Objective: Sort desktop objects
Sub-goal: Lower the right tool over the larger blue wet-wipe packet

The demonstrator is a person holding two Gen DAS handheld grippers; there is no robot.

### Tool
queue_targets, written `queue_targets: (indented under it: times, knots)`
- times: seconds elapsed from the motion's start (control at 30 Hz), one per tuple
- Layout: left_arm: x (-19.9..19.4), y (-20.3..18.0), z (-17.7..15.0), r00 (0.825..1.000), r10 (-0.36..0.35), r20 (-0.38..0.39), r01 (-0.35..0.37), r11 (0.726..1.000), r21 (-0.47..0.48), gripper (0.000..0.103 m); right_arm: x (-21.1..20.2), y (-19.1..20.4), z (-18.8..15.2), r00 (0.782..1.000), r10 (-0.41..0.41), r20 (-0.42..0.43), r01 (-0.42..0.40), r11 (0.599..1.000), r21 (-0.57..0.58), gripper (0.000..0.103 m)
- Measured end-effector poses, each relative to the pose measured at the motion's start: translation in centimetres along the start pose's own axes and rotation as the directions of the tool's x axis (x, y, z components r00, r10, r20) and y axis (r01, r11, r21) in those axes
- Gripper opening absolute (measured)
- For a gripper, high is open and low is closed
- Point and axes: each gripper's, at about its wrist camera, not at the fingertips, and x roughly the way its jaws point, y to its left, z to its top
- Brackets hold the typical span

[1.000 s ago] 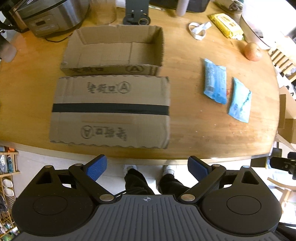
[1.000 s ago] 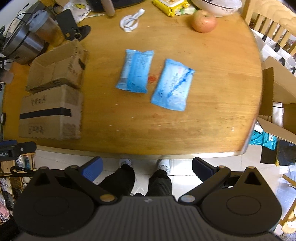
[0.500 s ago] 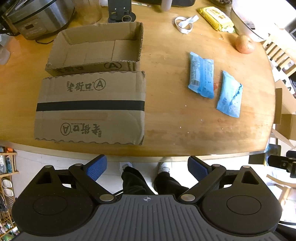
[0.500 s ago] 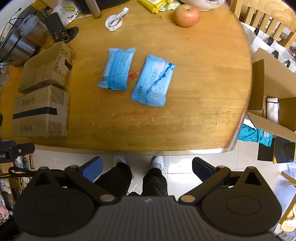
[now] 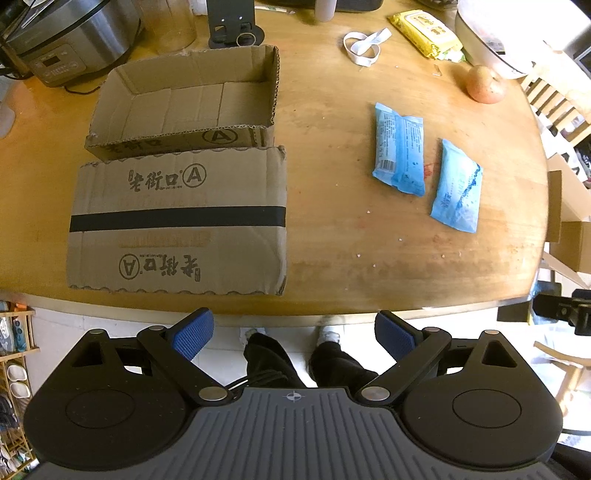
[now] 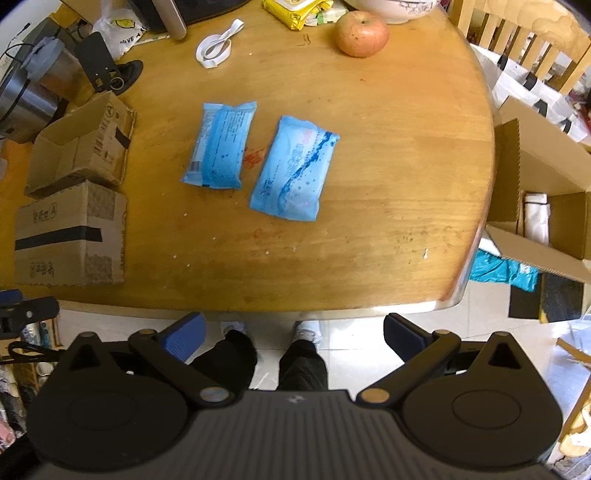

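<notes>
Two blue wipe packets lie side by side on the wooden table: one with printed text and one with a wave pattern. An open-topped cardboard box stands at the left, and a taped closed box sits in front of it. My left gripper hangs open off the table's near edge, nothing between its blue pads. My right gripper is likewise open and empty, high above the edge.
At the back stand a rice cooker, a black stand, a white band, a yellow packet, an apple and a bowl. Cardboard boxes and chairs stand right of the table. A person's legs are below.
In both views the table scene has slid: boxes and packets shifted left then settled. Both grippers stayed open and empty.
</notes>
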Motion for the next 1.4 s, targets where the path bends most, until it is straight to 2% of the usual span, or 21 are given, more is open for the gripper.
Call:
queue_targets:
  times: [1.0,1.4]
  knots:
    - [-1.0,1.2,0.4,0.997,0.005,0.081,-0.003,1.0,-0.025,0.096,1.5,1.3,4.8,0.998,-0.035,0.053,0.036,0.999,-0.006,0.103]
    - [-1.0,1.5,0.6,0.997,0.004,0.079,-0.002,1.0,-0.026,0.096,3.0,1.6,7.4,0.998,-0.043,0.053,0.043,0.999,0.015,0.103]
